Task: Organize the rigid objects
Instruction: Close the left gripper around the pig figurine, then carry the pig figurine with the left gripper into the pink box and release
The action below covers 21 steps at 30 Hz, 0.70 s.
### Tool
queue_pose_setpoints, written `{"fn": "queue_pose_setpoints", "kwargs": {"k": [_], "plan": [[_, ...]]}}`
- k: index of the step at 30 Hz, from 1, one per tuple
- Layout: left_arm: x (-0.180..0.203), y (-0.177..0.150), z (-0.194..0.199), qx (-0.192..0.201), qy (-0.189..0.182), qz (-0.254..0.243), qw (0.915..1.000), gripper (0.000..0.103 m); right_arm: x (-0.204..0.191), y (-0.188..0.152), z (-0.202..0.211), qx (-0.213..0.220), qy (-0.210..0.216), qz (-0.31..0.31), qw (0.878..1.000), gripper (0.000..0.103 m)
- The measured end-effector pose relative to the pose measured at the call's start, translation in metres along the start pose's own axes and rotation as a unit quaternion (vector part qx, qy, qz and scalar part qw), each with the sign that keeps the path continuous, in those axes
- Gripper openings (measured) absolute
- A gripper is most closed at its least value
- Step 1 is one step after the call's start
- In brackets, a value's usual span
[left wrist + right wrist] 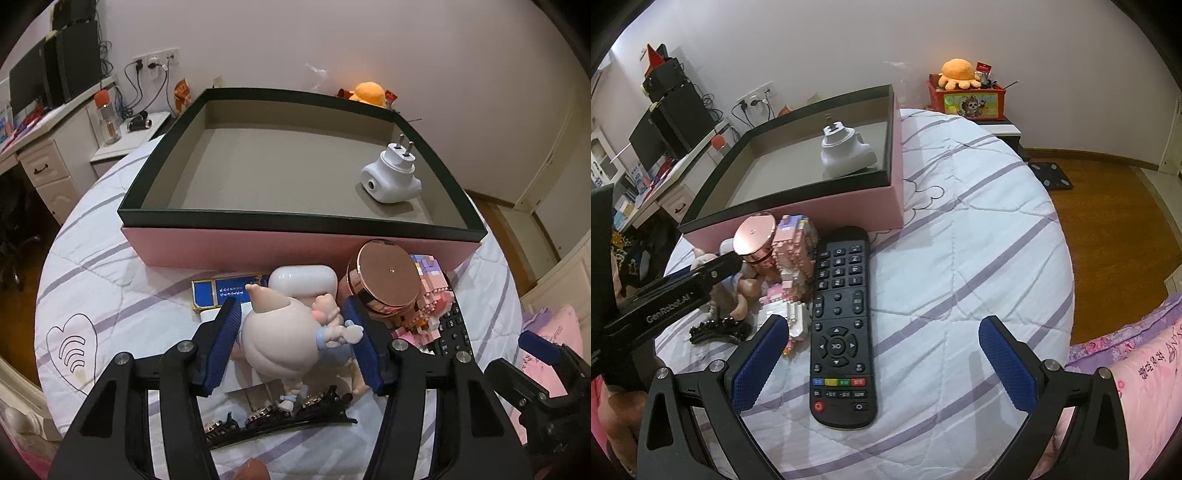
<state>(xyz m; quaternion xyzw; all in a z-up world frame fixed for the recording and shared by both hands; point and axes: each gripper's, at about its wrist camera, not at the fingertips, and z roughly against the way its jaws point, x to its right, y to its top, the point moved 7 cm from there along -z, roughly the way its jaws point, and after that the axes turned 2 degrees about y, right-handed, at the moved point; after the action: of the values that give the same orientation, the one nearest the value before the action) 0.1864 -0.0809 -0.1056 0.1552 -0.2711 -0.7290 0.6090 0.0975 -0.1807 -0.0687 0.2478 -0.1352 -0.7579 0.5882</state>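
Setting: a bedroom, white wall behind, a bed under a white quilt with lilac stripes serving as the work surface.
Landmark: the pink box with a dark green rim, open-topped, standing on the quilt; all places below are given from it.
Left of the box: a desk with a monitor and a bottle, well apart, off the bed.
Inside the box: a white plug adapter, near the right wall, prongs up; otherwise the floor is bare.
In front of the box: a cluster of small items, with a blue card at left, then a white case, a pale figurine, a rose-gold jar, a pink block model and a black remote at right; a black hair clip lies nearest the camera.
Left gripper: jaws parted, straddling the figurine, pads close beside it; contact cannot be confirmed.
Right gripper: jaws wide apart, holding nothing, poised over the remote's lower half.
Step, as judged: taking the figurine for the box.
Doing it well: centre the pads on the round body, not the thin arms; close gently; lift straight up to clear the jar and clip before crossing the rim.
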Motion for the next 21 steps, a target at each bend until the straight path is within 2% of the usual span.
{"fn": "queue_pose_setpoints", "kwargs": {"k": [12, 13, 21], "plan": [[-0.010, -0.010, 0.018, -0.002, -0.009, 0.014, 0.9999, 0.056, -0.005, 0.000, -0.002, -0.003, 0.003, 0.006, 1.000, 0.103], [-0.011, -0.009, 0.023, 0.001, -0.010, 0.014, 0.9998, 0.054, -0.005, -0.001, -0.001, -0.003, 0.003, 0.006, 1.000, 0.103], [-0.017, 0.012, 0.049, 0.028, -0.005, 0.012, 0.9995, 0.054, -0.011, 0.002, -0.002, -0.002, 0.006, 0.011, 1.000, 0.103]]}}
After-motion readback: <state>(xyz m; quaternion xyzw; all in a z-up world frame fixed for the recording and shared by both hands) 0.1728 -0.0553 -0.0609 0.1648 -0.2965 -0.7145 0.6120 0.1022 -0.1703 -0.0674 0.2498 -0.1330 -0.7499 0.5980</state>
